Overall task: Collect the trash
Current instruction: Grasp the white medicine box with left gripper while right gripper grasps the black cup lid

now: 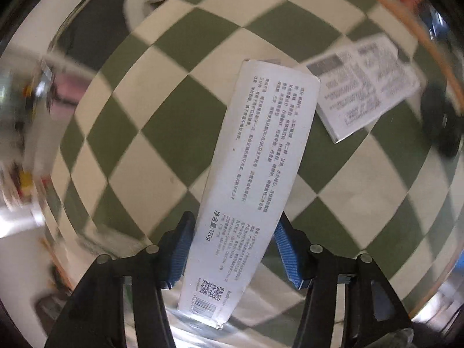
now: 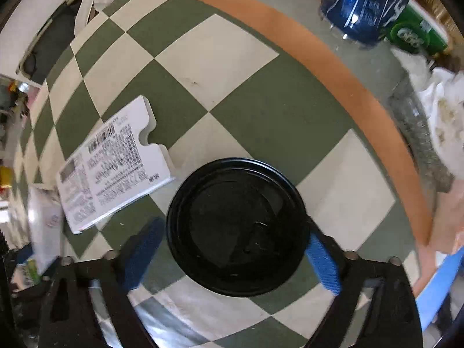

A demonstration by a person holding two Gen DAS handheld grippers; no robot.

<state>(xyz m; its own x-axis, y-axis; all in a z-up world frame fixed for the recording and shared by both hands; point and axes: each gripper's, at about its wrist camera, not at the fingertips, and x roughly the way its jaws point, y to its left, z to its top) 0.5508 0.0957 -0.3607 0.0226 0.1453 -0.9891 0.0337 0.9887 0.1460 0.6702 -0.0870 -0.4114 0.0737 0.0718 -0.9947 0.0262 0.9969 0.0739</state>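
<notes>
The tabletop [image 2: 243, 110] under me wears a green and cream checkered cover with an orange-brown rim curving along its far edge. Beyond that rim, in the right wrist view, a blue printed bag [image 2: 368, 3] and a green packet [image 2: 417, 32] lie on the grey floor, with some crumpled white material near them; the rest of the room is too blurred to read. My right tool [image 2: 232, 256] points down at a round black lid [image 2: 236, 226] lying flat on the checks. Its jaws stand wide on either side of the lid; the right blue pad looks to be right at the lid's rim, while a thin strip of cloth shows between the left pad and the lid, so I cannot call it a grip. Just beside the lid, to its left, lies a flat white printed card pack [image 2: 113, 168] with a notch cut in one end. My left tool [image 1: 232, 249] is drawn in narrow around a long white toothpaste box [image 1: 255, 179], printed side up, and both blue pads press on its long sides near the barcode end, pinching it. The box stretches away from the tool over the checks, and the same card pack sits near its far end.
</notes>
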